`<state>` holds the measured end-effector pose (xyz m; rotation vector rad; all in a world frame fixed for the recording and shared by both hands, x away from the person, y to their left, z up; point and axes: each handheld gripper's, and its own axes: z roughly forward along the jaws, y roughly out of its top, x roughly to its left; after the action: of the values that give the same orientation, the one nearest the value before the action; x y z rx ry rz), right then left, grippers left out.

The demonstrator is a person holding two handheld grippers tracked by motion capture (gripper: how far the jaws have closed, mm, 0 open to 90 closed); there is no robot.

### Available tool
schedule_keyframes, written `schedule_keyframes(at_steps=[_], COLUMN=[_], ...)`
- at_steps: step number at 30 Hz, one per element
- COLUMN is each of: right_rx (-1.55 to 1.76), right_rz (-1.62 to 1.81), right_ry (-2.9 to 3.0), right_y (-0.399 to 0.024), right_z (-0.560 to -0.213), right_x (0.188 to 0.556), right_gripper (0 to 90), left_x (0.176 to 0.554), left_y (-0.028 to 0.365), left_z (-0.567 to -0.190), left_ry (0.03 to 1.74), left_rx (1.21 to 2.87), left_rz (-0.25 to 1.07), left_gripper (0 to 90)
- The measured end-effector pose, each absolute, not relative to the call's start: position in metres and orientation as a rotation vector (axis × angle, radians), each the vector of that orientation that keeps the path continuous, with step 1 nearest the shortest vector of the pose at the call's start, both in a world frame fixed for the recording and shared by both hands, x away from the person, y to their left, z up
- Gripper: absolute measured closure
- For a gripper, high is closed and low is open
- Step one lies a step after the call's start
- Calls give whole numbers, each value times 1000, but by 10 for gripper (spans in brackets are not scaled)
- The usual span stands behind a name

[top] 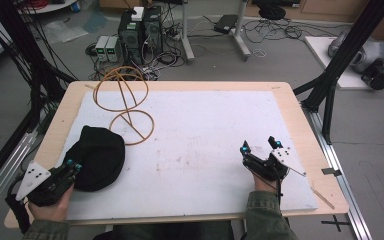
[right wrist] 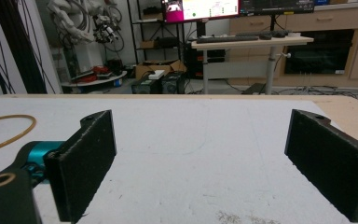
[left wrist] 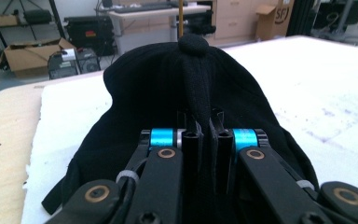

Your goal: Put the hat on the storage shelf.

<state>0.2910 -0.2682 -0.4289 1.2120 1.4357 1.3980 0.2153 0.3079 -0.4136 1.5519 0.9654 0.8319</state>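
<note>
A black fabric cap (top: 97, 156) lies on the white mat (top: 195, 135) at the left. My left gripper (top: 73, 165) is at the cap's near edge. In the left gripper view its jaws are shut on a ridge of the cap's fabric (left wrist: 199, 100), pinched between the left gripper (left wrist: 204, 135) pads, with the cap's top button (left wrist: 193, 45) just beyond. My right gripper (top: 261, 146) rests at the right of the mat. The right gripper (right wrist: 200, 163) stands wide open with nothing between its fingers. A tan wire stand (top: 124, 100) with rings stands behind the cap.
The mat covers a wooden table (top: 300, 120). Black frame posts (top: 330, 85) flank the table at both sides. Computers and cables (top: 140, 35) sit on the floor beyond the far edge. A ring of the wire stand (right wrist: 2, 133) lies at the left in the right gripper view.
</note>
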Motion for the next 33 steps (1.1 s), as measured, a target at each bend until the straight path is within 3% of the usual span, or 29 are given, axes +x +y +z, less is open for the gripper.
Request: schedule_keyframes(at_steps=[33], right_rx=[1198], right_rz=[1382], right_ry=[1454], right_y=[-267], right_z=[-430], right_x=[293], right_gripper=[79], left_x=[201], left_y=[303], left_z=[-378], left_ry=[837], left_rx=[1379], left_rz=[963], left_gripper=[858])
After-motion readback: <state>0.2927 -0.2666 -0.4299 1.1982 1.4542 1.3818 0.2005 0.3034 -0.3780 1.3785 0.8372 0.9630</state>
